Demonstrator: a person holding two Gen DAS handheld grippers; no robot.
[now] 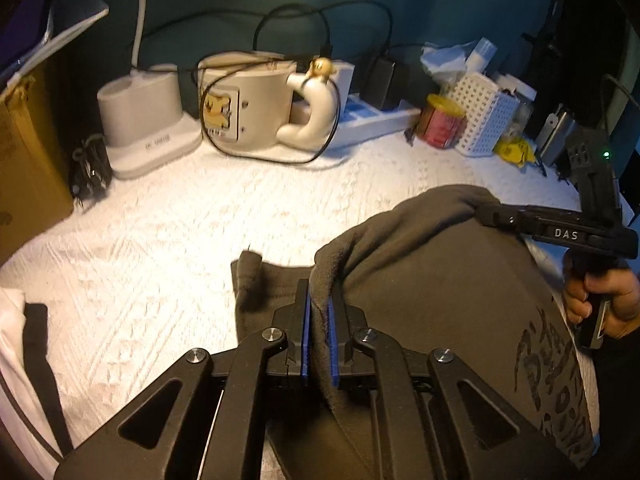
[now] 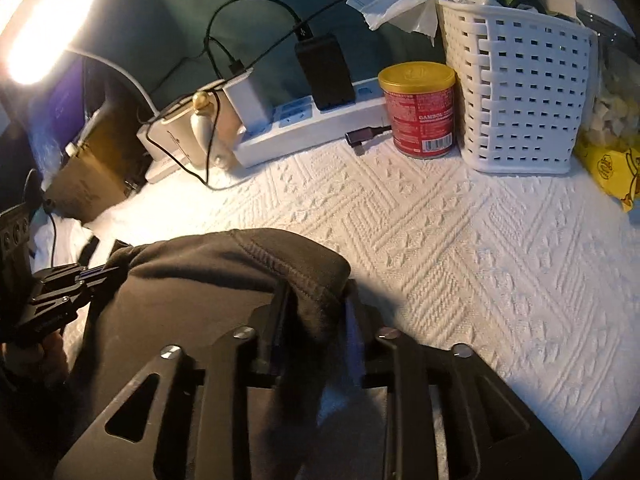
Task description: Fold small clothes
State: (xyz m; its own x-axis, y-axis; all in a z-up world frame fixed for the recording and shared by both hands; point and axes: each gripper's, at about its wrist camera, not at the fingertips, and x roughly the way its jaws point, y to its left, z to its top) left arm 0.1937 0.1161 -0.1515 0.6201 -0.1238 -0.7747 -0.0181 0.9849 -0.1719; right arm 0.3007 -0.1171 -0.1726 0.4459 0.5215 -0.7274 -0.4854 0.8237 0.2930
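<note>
A dark grey garment (image 1: pixel 440 292) lies on the table (image 1: pixel 168 248), which is covered by a white cloth with a raised diamond weave, and both grippers have hold of its far edge. The left gripper (image 1: pixel 319 312) has its jaws clenched on a fold of that edge, the fabric pinched between the blue pads and hanging down between the fingers. The right gripper (image 2: pixel 316 312) grasps the hemmed corner of the same garment; its jaws stand a little wider, with a thick bunch of cloth filling the gap, the stitched hem draped over the fingers. Between the two grips the edge is raised off the table in a soft arch, while the rest of the garment, with black printed lettering (image 1: pixel 556 384) near its right side, spreads toward the person. In the left wrist view a hand (image 1: pixel 600 300) grips the handle of the right gripper. At the back of the table stand a cream mug (image 1: pixel 248 108) with a cartoon picture and a curved handle, a white lamp base (image 1: pixel 144 120) beside it, a white power strip (image 2: pixel 312 120) with a black adapter (image 2: pixel 324 72) plugged in, a red tin with a gold lid (image 2: pixel 420 108) and a white plastic basket (image 2: pixel 516 92), close beside the tin. A lit lamp head (image 2: pixel 44 32) glows at upper left in the right wrist view. A yellow packet (image 2: pixel 612 172) lies to the right of the basket.
</note>
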